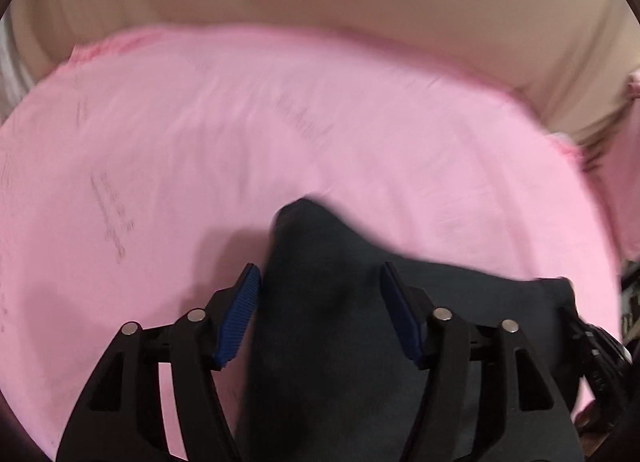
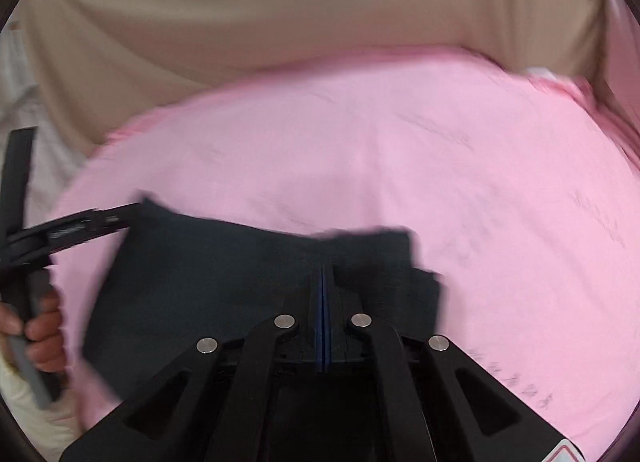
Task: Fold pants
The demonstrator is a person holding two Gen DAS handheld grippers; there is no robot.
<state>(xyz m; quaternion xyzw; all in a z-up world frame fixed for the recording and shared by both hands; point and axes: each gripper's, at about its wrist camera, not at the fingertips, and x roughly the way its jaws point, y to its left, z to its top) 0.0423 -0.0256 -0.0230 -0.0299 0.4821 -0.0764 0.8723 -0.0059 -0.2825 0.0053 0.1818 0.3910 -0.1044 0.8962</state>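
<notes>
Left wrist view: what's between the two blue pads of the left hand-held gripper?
Dark pants fabric runs up through the gap of the left hand-held gripper; the pads stand apart from it, over the pink sheet.

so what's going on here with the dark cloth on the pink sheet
A person is folding dark navy pants on a pink sheet with two handheld grippers. The right gripper is shut, its blue pads pressed together at the top edge of the fabric. The left gripper stands open with the pants lying between its fingers, not pinched. The hand holding the left gripper shows at the right camera's left edge.
</notes>
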